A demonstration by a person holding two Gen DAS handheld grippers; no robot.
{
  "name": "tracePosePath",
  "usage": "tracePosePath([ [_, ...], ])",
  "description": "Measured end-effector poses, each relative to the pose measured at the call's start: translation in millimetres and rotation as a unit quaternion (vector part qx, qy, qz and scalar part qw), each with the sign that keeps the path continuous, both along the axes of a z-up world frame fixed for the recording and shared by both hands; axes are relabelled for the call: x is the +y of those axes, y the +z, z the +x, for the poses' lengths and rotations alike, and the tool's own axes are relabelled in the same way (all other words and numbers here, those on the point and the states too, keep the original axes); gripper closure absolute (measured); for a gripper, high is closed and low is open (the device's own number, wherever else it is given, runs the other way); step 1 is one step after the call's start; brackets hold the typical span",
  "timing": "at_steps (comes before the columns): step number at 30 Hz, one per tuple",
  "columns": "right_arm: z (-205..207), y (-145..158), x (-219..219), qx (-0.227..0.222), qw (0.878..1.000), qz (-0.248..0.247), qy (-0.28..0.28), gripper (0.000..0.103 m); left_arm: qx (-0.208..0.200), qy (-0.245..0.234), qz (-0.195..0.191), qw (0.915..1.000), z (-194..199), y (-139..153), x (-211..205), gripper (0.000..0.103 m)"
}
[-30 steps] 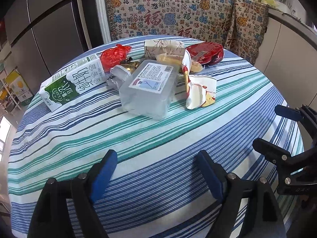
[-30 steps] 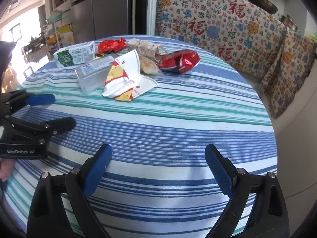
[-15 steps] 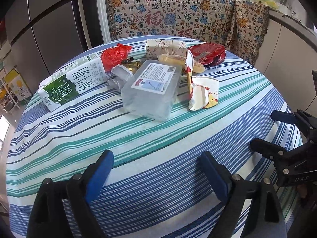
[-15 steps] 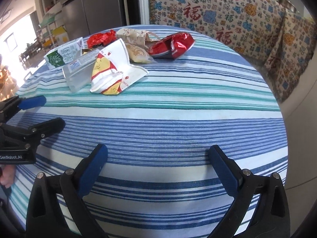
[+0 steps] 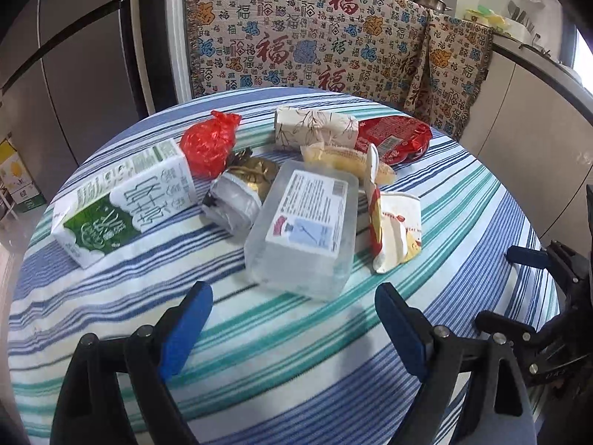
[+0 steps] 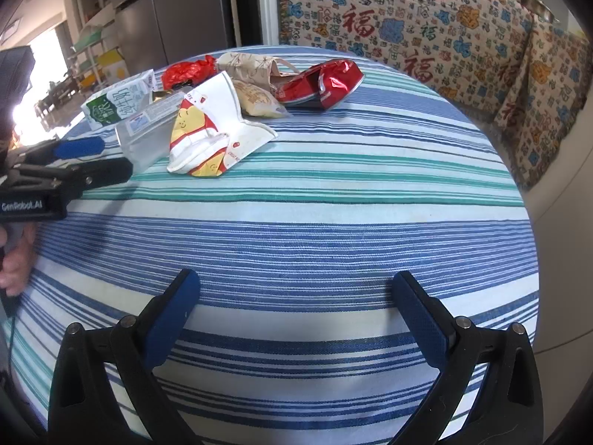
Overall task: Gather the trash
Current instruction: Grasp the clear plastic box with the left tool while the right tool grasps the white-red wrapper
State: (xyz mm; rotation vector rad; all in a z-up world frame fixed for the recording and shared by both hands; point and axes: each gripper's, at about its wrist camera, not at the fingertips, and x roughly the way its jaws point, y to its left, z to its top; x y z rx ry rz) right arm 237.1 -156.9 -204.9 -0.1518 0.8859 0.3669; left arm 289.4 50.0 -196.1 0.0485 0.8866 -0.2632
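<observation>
Grippers left (image 5: 292, 302) and right (image 6: 296, 289) gape empty — trash pile (image 5: 302, 222) ahead on table (image 6: 333, 222).

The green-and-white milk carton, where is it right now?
In the left wrist view the milk carton lies on its side at the pile's left edge, beside the red plastic bag.

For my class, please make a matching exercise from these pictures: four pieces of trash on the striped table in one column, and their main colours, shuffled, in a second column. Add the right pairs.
Things:
1. milk carton
2. plastic box
3. knotted plastic bag
4. crumpled foil wrapper

Colours:
A. gold
B. clear with a white label
C. green and white
D. red

Right pairs: 1-C, 2-B, 3-D, 4-A
</observation>
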Motion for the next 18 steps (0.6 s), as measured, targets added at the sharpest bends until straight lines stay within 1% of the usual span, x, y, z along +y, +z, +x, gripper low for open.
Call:
tracePosePath([
  [2, 0, 0, 0, 0.0, 1.0, 0.0, 0.0, 0.0, 0.0, -0.018, 0.009, 0.9998, 11, -1, -7, 0.012],
  [4, 0, 0, 0, 0.0, 1.0, 0.0, 0.0, 0.0, 0.001, -0.02, 0.021, 0.9996, 19, -6, -11, 0.012],
  [6, 0, 0, 0, 0.0, 1.0, 0.0, 0.001, 0.0, 0.002, -0.022, 0.025, 0.9994, 24, -8, -13, 0.013],
  [7, 0, 0, -1, 0.0, 1.0, 0.0, 0.001, 0.0, -0.004, -0.023, 0.025, 0.9994, 24, -7, -14, 0.017],
  [8, 0, 0, -1, 0.0, 1.0, 0.0, 0.001, 0.0, -0.009, -0.024, 0.025, 0.9993, 23, -6, -15, 0.023],
  [9, 0, 0, -1, 0.0, 1.0, 0.001, 0.001, 0.0, -0.009, -0.025, 0.026, 0.9993, 22, -5, -16, 0.039],
  [12, 0, 0, 0, 0.0, 1.0, 0.0, 0.001, 0.0, -0.008, -0.023, 0.017, 0.9996, 12, -4, -15, 0.04],
  [13, 0, 0, -1, 0.0, 1.0, 0.0, 0.001, 0.0, -0.009, -0.019, 0.021, 0.9996, 7, -4, -15, 0.04],
  [18, 0, 0, -1, 0.0, 1.0, 0.0, 0.002, 0.0, -0.009, 0.03, 0.022, 0.9993, -32, -1, -5, 0.04],
])
